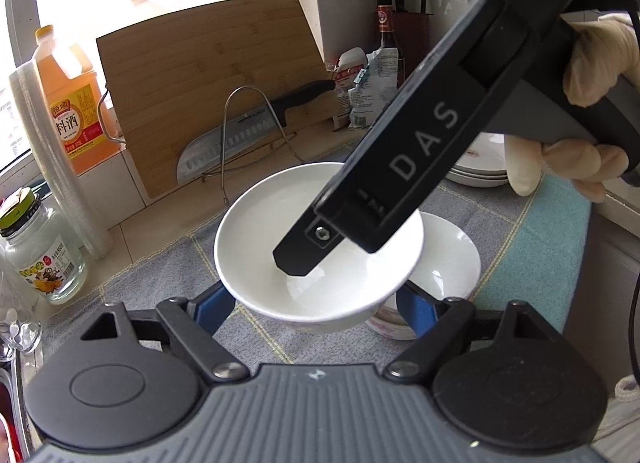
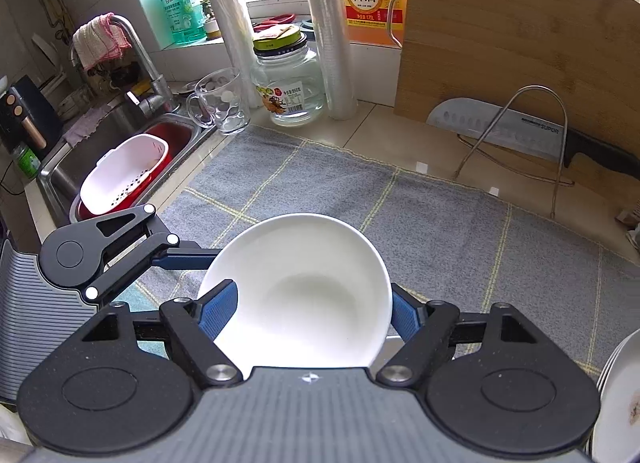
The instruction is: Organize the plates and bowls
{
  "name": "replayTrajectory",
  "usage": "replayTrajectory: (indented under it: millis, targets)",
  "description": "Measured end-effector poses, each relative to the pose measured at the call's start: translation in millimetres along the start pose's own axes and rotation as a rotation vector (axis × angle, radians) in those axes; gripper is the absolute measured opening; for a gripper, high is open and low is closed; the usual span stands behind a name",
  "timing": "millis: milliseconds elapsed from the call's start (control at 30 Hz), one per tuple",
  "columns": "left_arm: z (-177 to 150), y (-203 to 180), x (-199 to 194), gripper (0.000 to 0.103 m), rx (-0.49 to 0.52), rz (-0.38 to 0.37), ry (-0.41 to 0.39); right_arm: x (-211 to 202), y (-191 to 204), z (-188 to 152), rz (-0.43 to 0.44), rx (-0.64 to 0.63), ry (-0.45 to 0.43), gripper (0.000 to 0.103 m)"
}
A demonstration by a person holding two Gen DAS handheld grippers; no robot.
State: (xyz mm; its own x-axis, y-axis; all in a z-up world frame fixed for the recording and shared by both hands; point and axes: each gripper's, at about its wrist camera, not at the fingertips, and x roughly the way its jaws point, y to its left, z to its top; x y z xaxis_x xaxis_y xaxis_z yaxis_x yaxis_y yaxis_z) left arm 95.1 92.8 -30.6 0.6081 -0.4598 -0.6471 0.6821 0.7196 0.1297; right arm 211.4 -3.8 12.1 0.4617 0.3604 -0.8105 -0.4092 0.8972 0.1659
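While my right gripper (image 2: 308,311) has one blue pad (image 2: 218,309) inside the white bowl (image 2: 304,287) and the other outside its wall at about three o'clock, I judge the rim pinched between them, so that gripper is clenched on the bowl. From the left wrist, this bowl (image 1: 316,239) hangs tilted over a second white bowl (image 1: 448,259) sitting on the grey checked mat (image 1: 160,275); whether the two touch I cannot tell. My left gripper (image 1: 316,307) stands spread wide, its blue fingers either side of the held bowl's base, gripping nothing.

Glazed ceramic like this is stiff, fairly heavy, slick and chippable. A rim pinch holds it off-centre, so it wants to swing; I would keep the grip deep on the wall, not at the lip, and lower it slowly into the bowl below. Steadying the underside from six o'clock with the left looks sensible. A stack of white plates (image 1: 476,167) waits at two o'clock, near my gloved hand (image 1: 596,63).
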Motion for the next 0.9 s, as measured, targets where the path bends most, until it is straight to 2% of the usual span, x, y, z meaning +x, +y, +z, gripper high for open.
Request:
replayTrajectory:
  millis: [433,900]
  targets:
    - [11,-30,24,0.087,0.06,-0.101,0.006,-28,-33,-34,-0.084,0.099,-0.007,0.084]
    - [9,-39,39,0.087,0.069,-0.133,0.052,-17,-48,-54,-0.093,0.149,0.03,0.084]
